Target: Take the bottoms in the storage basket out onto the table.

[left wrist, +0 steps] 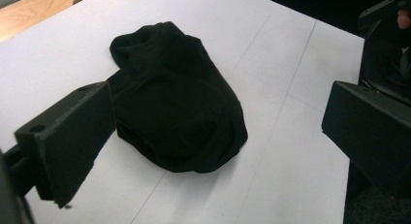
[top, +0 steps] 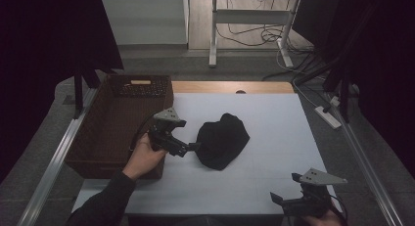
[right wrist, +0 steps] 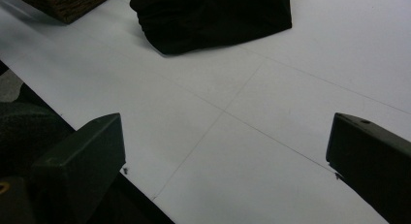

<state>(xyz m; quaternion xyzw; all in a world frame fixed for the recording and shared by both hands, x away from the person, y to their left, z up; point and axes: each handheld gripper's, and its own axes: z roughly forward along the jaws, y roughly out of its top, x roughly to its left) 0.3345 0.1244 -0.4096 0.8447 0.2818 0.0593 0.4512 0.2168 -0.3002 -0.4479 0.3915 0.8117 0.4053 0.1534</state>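
Observation:
A crumpled black cloth (top: pixel 222 140) lies in the middle of the white table (top: pixel 279 133). My left gripper (top: pixel 192 147) is held by a hand just left of the cloth, pointing right, with its tips at the cloth's left edge. In the left gripper view the jaws stand wide open (left wrist: pixel 220 112) and the cloth (left wrist: pixel 179 103) lies between them, close against the left jaw. My right gripper (top: pixel 286 188) rests low at the table's front right corner. It is open over bare table (right wrist: pixel 227 132), with the cloth (right wrist: pixel 213 15) well ahead of it.
A brown wicker basket (top: pixel 98 165) stands at the table's left side, just behind the left hand; its corner (right wrist: pixel 63 3) shows in the right gripper view. Metal rails (top: pixel 54 162) run along both sides. A wooden strip (top: pixel 230 86) edges the far side.

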